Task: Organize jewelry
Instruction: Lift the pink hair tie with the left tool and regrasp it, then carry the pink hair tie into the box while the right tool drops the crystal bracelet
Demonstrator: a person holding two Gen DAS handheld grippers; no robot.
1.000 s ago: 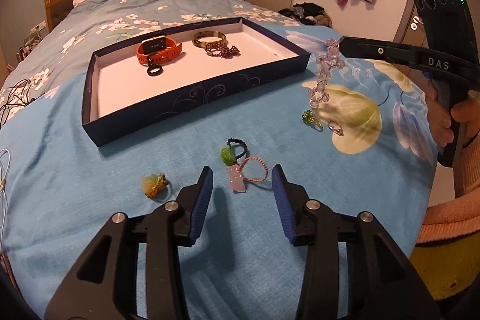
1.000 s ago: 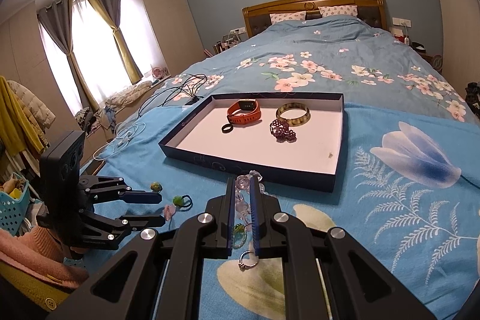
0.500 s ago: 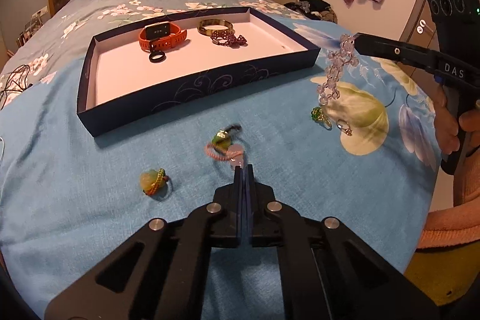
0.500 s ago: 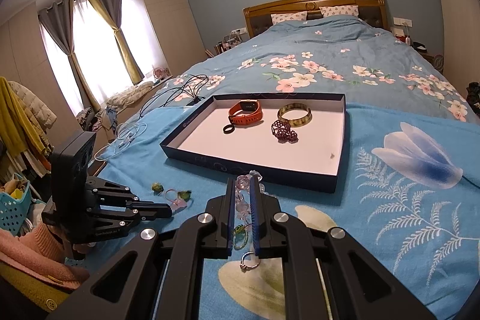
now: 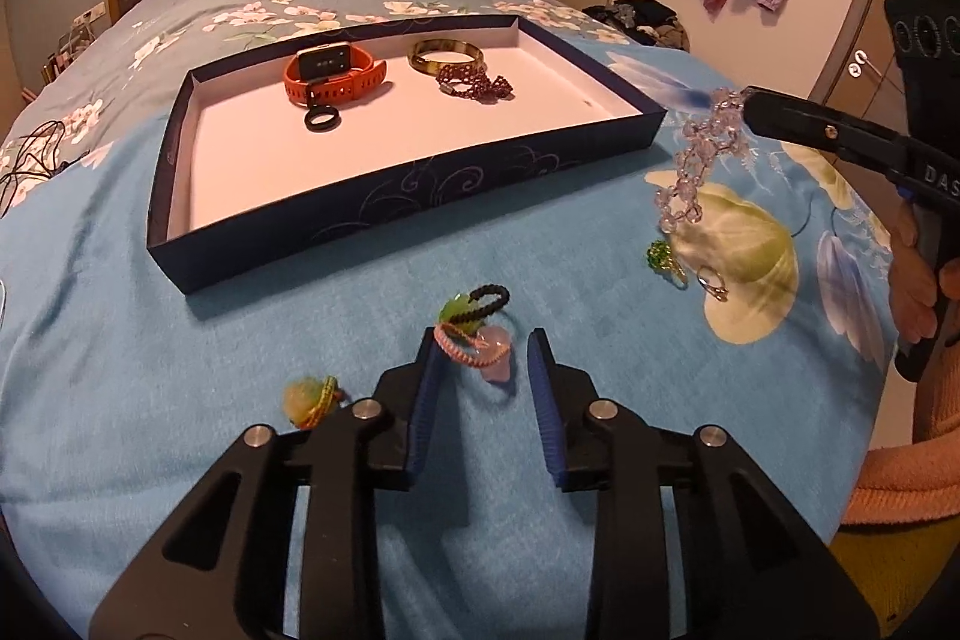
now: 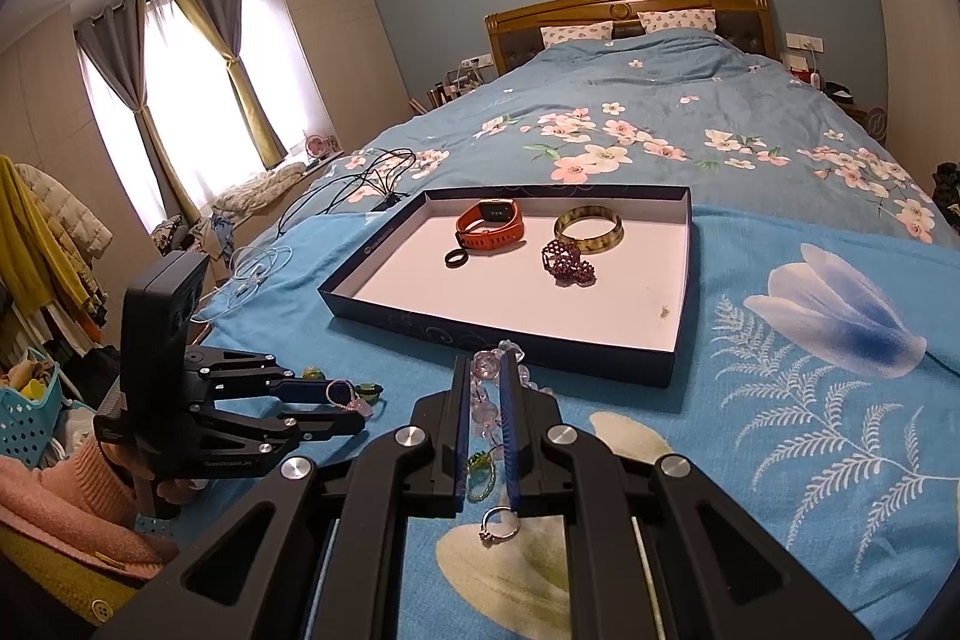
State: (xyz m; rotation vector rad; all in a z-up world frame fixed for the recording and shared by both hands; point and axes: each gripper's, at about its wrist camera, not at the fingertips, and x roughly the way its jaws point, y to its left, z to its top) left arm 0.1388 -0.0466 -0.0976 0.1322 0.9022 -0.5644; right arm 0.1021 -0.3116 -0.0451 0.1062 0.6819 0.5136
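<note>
Jewelry is spread over a blue floral bedspread (image 5: 180, 352), part of it already laid in a shallow navy tray (image 5: 414, 187) with a pale floor: an orange watch (image 5: 333, 71), a black ring (image 5: 322, 119), a mottled bangle (image 5: 447, 55) and a dark beaded bracelet (image 5: 474, 85). Bare tray floor is left along the near wall. A strand of clear faceted beads (image 5: 690, 172) is pinched by the right gripper (image 6: 485, 400) and hangs above the cloth, right of the tray corner. The left gripper (image 5: 483, 364) is spread wide over a pink braided cord with a pale stone (image 5: 480, 349); half a second ago its jaws were pressed together. A green charm on a black cord (image 5: 474, 304), a yellow-green charm (image 5: 309, 397), a green beaded piece (image 5: 660, 256) and a silver ring (image 6: 498, 526) lie loose nearby.
</note>
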